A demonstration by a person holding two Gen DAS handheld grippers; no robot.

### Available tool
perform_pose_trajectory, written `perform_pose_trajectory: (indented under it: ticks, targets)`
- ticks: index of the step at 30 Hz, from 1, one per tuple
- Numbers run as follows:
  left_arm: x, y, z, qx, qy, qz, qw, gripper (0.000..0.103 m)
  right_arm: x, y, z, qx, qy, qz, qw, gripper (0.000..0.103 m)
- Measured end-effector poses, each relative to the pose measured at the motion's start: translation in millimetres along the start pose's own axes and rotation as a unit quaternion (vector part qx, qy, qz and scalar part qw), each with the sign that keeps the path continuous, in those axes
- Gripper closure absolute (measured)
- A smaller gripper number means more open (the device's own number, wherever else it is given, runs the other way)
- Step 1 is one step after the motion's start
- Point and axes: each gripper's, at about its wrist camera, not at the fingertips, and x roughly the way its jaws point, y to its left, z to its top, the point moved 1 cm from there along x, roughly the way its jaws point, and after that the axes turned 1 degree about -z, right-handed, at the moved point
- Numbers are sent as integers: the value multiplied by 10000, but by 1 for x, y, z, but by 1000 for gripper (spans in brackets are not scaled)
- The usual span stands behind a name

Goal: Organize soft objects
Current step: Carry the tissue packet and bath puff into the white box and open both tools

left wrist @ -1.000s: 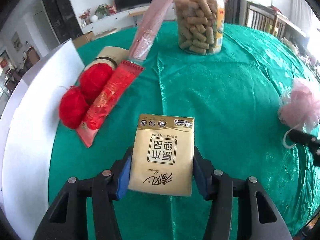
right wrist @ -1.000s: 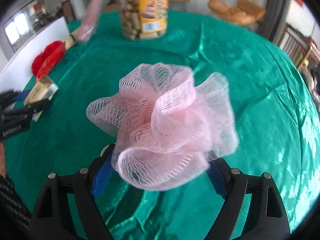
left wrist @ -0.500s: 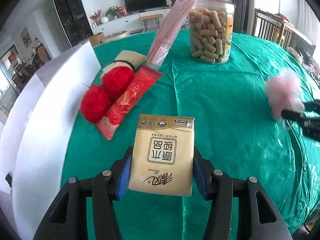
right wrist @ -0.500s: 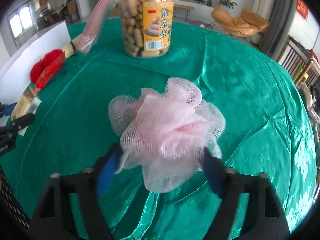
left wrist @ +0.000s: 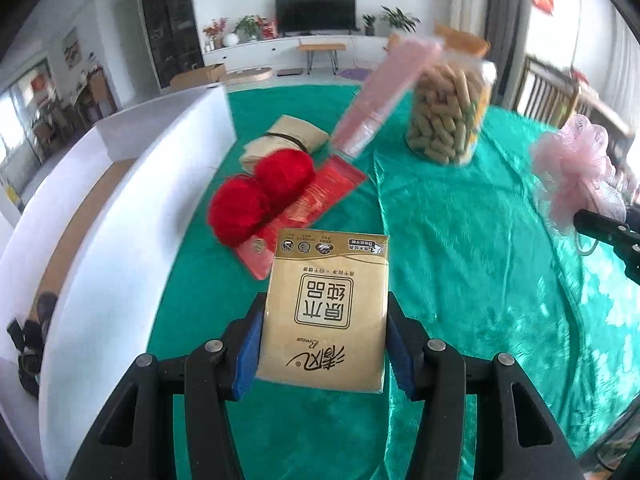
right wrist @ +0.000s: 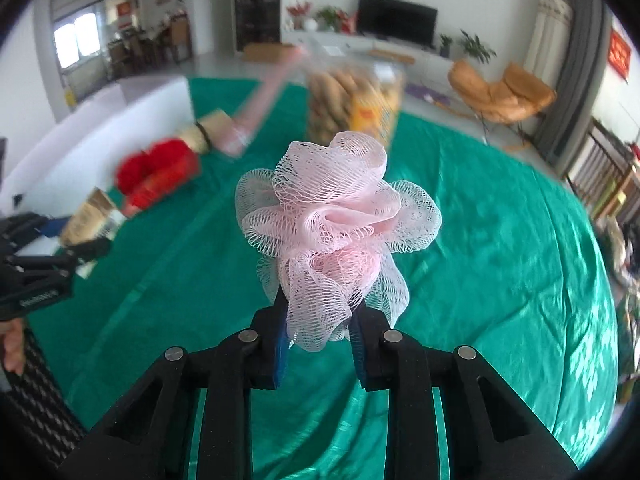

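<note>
Both loads gripped and clear of the green surface (left wrist: 460, 240): left gripper (left wrist: 324, 344) clenched on the tissue pack (left wrist: 326, 312), lower centre; right gripper (right wrist: 320, 340), just closed, pinching the pink pouf (right wrist: 332, 220), mid-frame. Carrying stage. Next, probably over to the white box (left wrist: 132, 184) at left, releasing only once above it.

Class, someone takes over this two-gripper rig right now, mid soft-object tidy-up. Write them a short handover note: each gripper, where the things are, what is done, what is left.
Left gripper: shut on the tissue pack, held above the green tablecloth.
Right gripper: shut on the pink bath pouf, off the cloth.
On the cloth: two red yarn balls beside the white box.
Done: both items picked up.
Left: place them, likely in the box; the yarn is untouched.
</note>
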Motion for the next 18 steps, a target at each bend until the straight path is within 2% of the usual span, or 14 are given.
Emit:
perform_pose_trajectory:
  ticks: [3, 6, 9, 11, 12, 13, 14, 15, 16, 17, 18]
  targets:
    - [-25, 35, 7, -394, -192, -101, 9990, 49, -12, 29, 30, -235, -283, 205, 9991, 75]
    - [-57, 86, 19, -759, -458, 92, 9960, 49, -21, 79, 74, -606, -588, 559, 9949, 75]
    - [-86, 145, 27, -1142, -686, 542, 9896, 49, -22, 130, 111, -865, -769, 935, 9889, 75]
    - [-98, 185, 26, -1456, -750, 889, 9825, 49, -16, 181, 140, -1095, -851, 1271, 9821, 75]
    - [-102, 206, 23, -1627, -748, 1122, 9774, 47, -14, 195, 147, -1162, -861, 1352, 9802, 75]
    - [-102, 218, 20, -1705, -722, 1293, 9742, 37, -8, 219, 158, -1273, -855, 1469, 9772, 73]
    - [-98, 235, 16, -1806, -588, 1604, 9686, 12, -1, 238, 165, -1346, -812, 1576, 9749, 62]
    - [-92, 245, 11, -1875, -430, 1784, 9650, 1, 9, 258, 171, -1403, -696, 1706, 9728, 43]
    - [-86, 255, 6, -1934, -306, 1893, 9622, 0, 26, 283, 177, -1459, -392, 1889, 9703, 32]
    - [-77, 264, -1, -2002, -144, 1931, 9604, 0, 38, 299, 178, -1481, -129, 1959, 9693, 28]
    - [-69, 271, -9, -2080, 24, 1930, 9589, 0, 44, 307, 177, -1493, 27, 1976, 9688, 28]
